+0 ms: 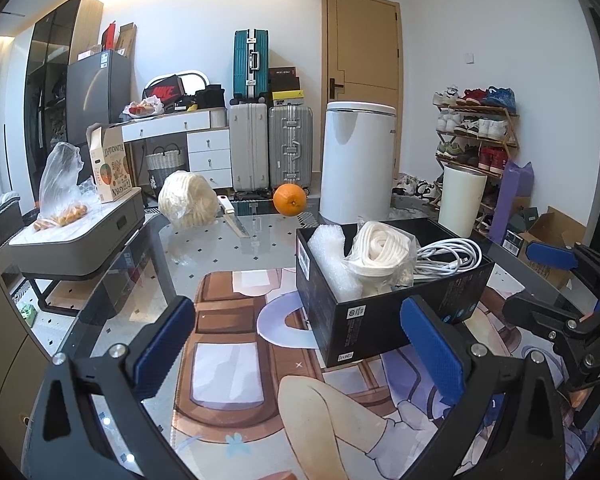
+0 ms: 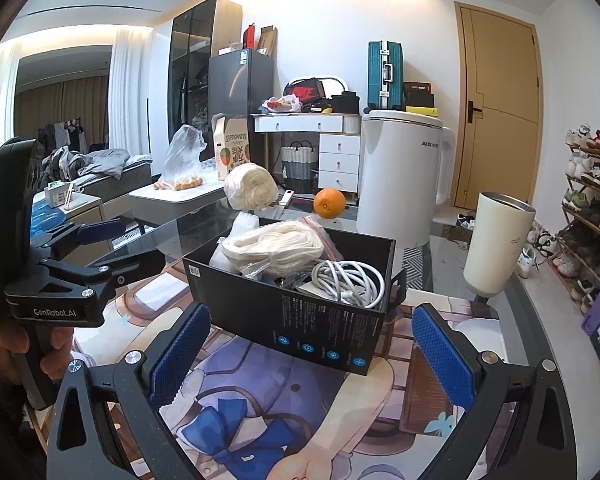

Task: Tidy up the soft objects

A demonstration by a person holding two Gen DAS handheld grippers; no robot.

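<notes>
Hovering above the printed mat (image 1: pixel 236 360), my left gripper (image 1: pixel 300 356) and right gripper (image 2: pixel 312 356) both hold their fingers spread, gripping nothing. Just beyond sits the black box (image 1: pixel 380 320), holding bubble wrap (image 1: pixel 332 260), a bagged coil of white rope (image 1: pixel 380 252) and a white cable (image 1: pixel 452 258). Farther back on the desk (image 1: pixel 260 248) lies another bagged bundle (image 1: pixel 188 200), probably rope, beside a knife (image 1: pixel 232 216) and an orange (image 1: pixel 289 199).
</notes>
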